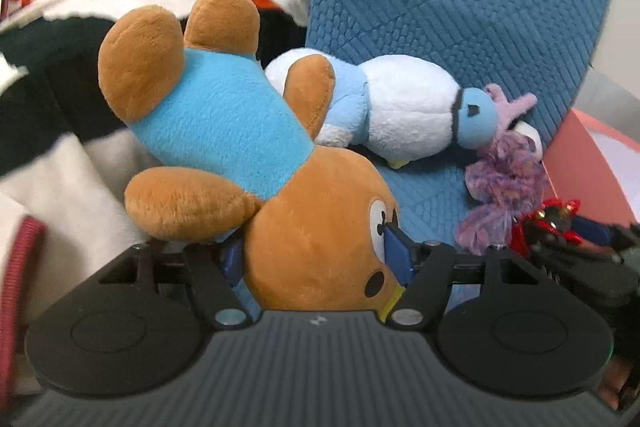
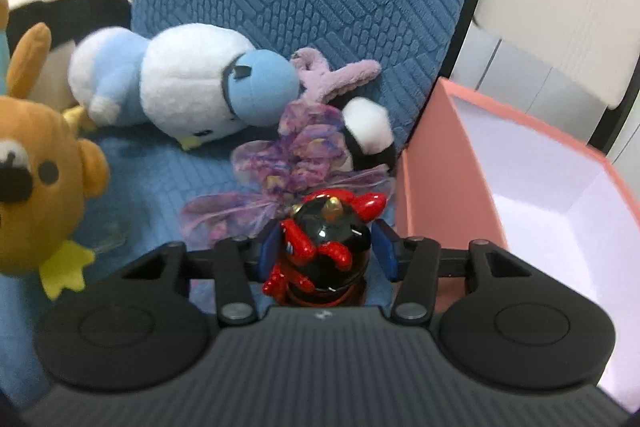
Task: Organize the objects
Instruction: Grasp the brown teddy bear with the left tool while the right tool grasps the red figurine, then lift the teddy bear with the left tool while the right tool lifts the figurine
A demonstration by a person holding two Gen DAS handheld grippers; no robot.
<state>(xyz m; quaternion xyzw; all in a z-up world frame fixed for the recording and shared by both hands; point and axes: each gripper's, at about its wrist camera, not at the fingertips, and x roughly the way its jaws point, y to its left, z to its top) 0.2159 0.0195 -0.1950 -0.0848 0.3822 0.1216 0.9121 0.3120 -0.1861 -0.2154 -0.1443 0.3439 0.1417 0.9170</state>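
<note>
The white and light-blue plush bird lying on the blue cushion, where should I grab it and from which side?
Grip the white and light-blue plush bird across its round white belly, coming from above. It lies on its side with the belly widest and clear, while the purple frilly toy crowds its head.

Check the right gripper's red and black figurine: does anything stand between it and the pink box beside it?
Nothing visible does. The red and black figurine sits between the right gripper's blue pads, and the pink box stands open just to its right, its white interior showing nothing inside. Only the box's near wall must be cleared. The purple frilly toy lies behind, off that path.
</note>
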